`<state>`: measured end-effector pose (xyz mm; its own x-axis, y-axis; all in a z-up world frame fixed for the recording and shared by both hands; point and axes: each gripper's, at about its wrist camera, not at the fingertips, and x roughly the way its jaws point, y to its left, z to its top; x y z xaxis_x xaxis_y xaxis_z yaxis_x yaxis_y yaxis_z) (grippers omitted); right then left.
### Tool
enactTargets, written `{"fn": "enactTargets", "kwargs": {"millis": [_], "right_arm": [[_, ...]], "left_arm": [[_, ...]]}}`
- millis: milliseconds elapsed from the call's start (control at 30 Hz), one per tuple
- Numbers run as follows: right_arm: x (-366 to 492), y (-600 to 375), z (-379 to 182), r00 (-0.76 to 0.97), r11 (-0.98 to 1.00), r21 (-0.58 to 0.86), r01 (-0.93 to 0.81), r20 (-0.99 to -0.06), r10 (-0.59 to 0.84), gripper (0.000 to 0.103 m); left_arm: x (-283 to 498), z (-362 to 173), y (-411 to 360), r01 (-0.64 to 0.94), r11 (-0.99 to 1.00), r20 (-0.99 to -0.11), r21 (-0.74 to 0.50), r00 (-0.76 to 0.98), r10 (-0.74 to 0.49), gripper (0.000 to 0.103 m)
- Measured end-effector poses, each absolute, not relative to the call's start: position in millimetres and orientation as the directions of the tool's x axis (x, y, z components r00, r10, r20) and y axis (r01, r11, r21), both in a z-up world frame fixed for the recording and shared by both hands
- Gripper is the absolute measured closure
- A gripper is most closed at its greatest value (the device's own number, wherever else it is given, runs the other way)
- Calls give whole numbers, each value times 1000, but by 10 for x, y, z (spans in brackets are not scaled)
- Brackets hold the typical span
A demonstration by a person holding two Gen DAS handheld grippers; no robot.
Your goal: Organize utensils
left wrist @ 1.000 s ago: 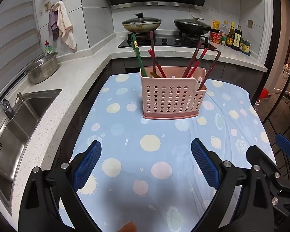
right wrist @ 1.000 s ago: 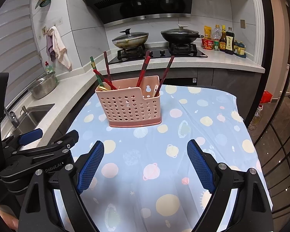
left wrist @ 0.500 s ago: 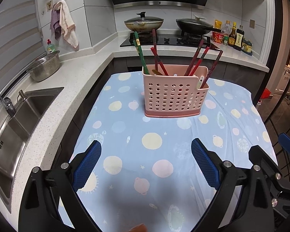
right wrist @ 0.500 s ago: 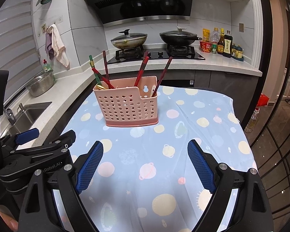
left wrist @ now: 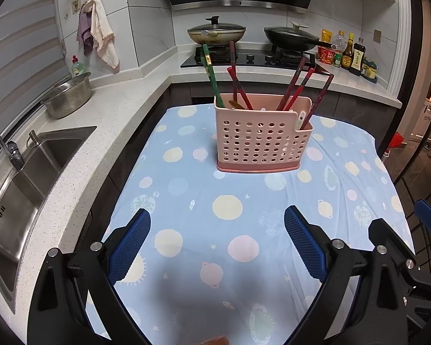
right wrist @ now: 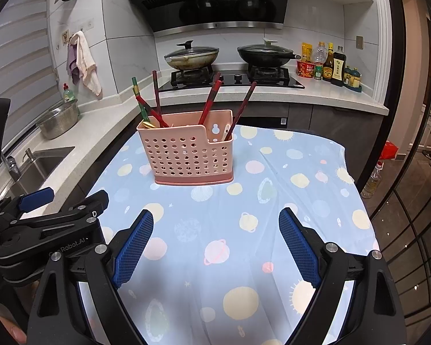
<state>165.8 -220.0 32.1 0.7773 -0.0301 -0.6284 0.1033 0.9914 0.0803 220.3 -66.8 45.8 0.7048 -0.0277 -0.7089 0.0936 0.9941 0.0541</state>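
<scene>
While the pink basket [left wrist: 263,138] stood upright on the dotted blue tablecloth [left wrist: 227,210], everything else could be placed from it. Well to the left of the basket lay the sink [left wrist: 28,169], with a steel colander [left wrist: 67,97] on the counter behind it. Nearer than the basket and a little to its left, the left gripper [left wrist: 217,240] hovered over bare cloth, its blue pads spread apart with nothing between them. Inside the basket, a green chopstick [left wrist: 211,76] and several red chopsticks [left wrist: 240,87] leaned in the left compartment, more red ones [left wrist: 294,87] leaned to the right, and a small white utensil [right wrist: 226,132] sat in the lower right pocket. Nearer than the basket and to its right, the right gripper [right wrist: 215,243] also hung over the cloth, its pads standing wide and empty. No loose utensil showed on the cloth around the basket, so the sorting looked either finished or at a pause between picks. If more was wanted, the next move would probably call for one gripper to reach forward to the basket, line up its pads on either side of a single thin stick above the rim, and close gently, since the crossed sticks could drag their neighbours or tip the light basket.
</scene>
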Motion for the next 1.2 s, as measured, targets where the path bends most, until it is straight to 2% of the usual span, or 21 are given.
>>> {"fn": "enactTargets", "kwargs": {"millis": [1200], "right_arm": [[1683, -2239, 255, 768, 991, 83, 106, -639, -29, 18]], "left_arm": [[2256, 408, -704, 98, 991, -711, 94, 703, -2, 13]]}}
